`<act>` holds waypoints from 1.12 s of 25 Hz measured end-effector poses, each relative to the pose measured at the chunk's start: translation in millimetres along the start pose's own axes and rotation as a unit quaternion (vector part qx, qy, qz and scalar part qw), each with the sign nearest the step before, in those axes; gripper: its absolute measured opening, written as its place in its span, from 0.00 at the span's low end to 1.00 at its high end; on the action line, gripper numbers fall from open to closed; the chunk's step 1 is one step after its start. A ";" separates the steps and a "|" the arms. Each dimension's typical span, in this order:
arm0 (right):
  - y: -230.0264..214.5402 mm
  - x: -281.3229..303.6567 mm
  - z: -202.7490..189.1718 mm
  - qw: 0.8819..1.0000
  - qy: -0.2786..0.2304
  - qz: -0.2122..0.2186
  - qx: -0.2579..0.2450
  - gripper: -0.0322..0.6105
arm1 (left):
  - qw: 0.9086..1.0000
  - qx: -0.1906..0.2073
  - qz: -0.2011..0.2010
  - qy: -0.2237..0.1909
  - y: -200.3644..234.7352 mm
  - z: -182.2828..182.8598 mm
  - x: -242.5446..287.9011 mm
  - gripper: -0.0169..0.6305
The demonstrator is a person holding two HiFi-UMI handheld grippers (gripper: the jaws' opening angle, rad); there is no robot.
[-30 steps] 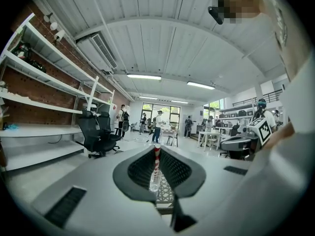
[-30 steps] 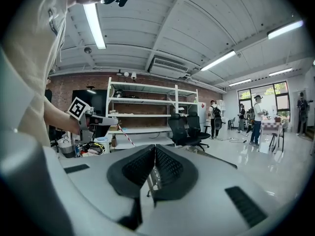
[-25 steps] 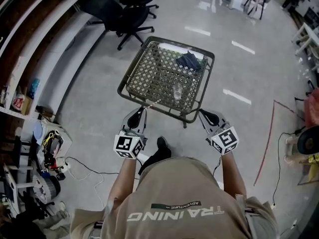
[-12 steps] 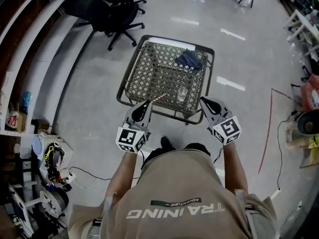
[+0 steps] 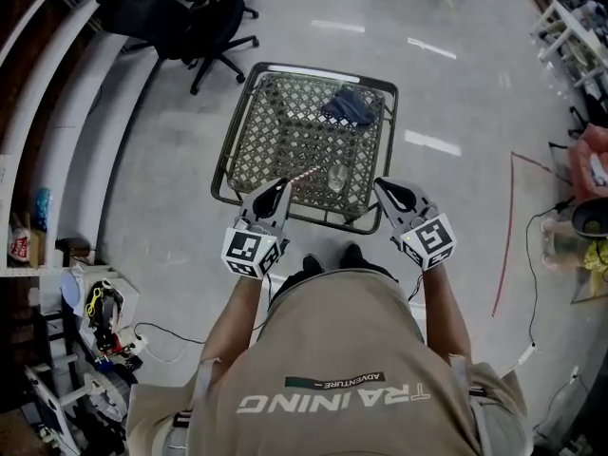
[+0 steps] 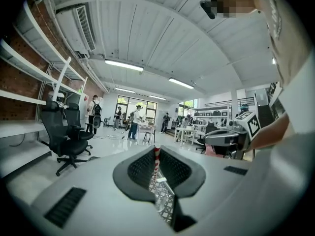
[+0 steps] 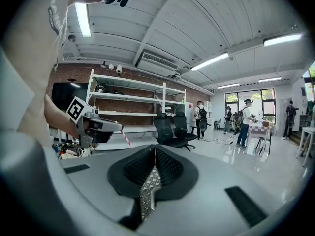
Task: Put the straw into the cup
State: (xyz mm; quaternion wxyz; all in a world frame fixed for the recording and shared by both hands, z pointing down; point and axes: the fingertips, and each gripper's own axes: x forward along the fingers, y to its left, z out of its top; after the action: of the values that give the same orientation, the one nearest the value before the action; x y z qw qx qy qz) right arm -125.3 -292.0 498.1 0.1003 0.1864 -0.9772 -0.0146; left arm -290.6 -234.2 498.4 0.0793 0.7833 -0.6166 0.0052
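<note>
A red-and-white striped straw sticks out of my left gripper, which is shut on it at the near edge of the lattice table. In the left gripper view the straw stands upright between the pads. A clear cup stands on the table near its front edge, just right of the straw's tip. My right gripper hovers at the front right edge, right of the cup, shut on nothing. The right gripper view shows its pads meeting, with the left gripper and straw off to the left.
A dark blue cloth lies at the table's far right. Black office chairs stand beyond the table to the left. Shelves run along the left, with cables and gear on the floor. People stand far off in the room.
The person has stepped up to the table. Both grippers moved forward to its front edge, and the straw's tip now reaches over the lattice next to the cup.
</note>
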 end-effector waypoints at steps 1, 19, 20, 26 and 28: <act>-3.6 0.8 0.1 1.000 -0.001 0.000 0.000 0.08 | 1.000 0.000 -0.002 0.002 -1.3 0.0 4.1 0.08; -55.9 -8.1 -23.0 1.000 0.007 0.004 0.002 0.08 | 0.993 0.010 -0.041 0.114 -18.2 -78.4 84.8 0.08; -59.1 -10.2 -23.2 1.000 0.004 0.001 0.003 0.08 | 0.992 0.012 -0.043 0.121 -18.0 -84.4 88.8 0.08; -77.3 -26.9 -32.7 1.000 0.010 -0.017 0.007 0.08 | 0.985 0.033 -0.061 0.160 -25.2 -112.1 111.0 0.08; -80.2 -32.0 -35.6 1.000 0.012 -0.022 0.011 0.08 | 0.983 0.028 -0.063 0.173 -25.0 -121.9 117.0 0.08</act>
State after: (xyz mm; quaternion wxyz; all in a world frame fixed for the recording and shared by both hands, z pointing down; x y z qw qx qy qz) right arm -60.0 -354.5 521.6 0.1094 0.2088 -0.9718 -0.0033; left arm -227.5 -325.5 628.2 0.1629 0.8097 -0.5427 0.1528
